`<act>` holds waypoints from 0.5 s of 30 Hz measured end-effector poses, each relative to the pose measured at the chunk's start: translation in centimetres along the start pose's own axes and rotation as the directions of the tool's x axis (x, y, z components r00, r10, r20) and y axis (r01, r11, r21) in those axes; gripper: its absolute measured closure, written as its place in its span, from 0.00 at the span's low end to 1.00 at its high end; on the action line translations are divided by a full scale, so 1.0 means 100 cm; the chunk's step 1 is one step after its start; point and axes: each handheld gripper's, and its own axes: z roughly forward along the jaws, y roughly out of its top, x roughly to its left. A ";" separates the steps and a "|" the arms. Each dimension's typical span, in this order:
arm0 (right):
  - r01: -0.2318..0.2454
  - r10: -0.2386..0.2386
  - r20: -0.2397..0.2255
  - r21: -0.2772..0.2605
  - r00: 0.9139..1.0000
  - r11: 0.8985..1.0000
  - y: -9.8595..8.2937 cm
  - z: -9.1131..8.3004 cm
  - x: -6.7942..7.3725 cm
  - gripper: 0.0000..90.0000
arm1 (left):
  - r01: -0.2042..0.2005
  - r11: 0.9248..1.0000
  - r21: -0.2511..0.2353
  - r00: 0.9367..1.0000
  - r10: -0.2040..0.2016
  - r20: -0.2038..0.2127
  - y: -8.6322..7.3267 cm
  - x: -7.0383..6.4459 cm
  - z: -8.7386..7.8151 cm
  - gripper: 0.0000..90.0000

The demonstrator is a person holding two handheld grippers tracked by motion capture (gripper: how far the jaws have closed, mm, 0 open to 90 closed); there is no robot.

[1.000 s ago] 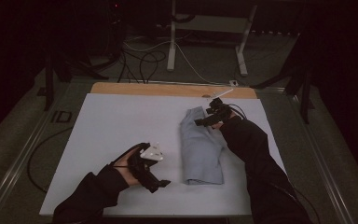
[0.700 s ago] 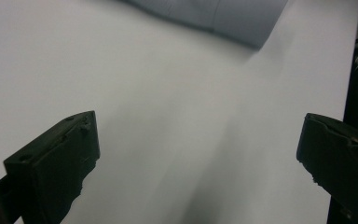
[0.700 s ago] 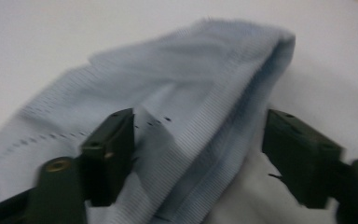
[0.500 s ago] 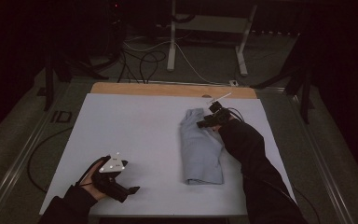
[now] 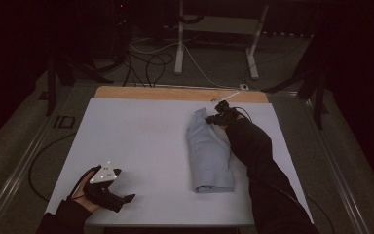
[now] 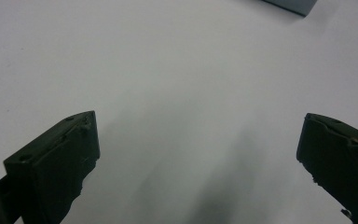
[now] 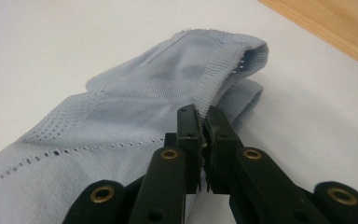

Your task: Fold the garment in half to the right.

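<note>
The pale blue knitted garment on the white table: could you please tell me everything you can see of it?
The pale blue knitted garment lies folded into a long narrow bundle on the right half of the white table, running from near the front edge towards the wooden strip at the back. Its fabric looks soft and fine, with rows of small eyelet holes and a ribbed band at the far end. The right hand-held gripper is shut on the edge of that ribbed end. The left hand-held gripper is apart from it.

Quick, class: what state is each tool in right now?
Left tool: open, holding nothing, over the bare table.
Right tool: closed, pinching the edge of the blue garment.
</note>
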 end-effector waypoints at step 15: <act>-0.014 0.011 0.039 0.085 0.999 0.996 -0.004 0.013 -0.001 0.74 | -0.006 1.000 -0.012 1.000 0.006 -0.004 -0.001 0.002 -0.004 0.00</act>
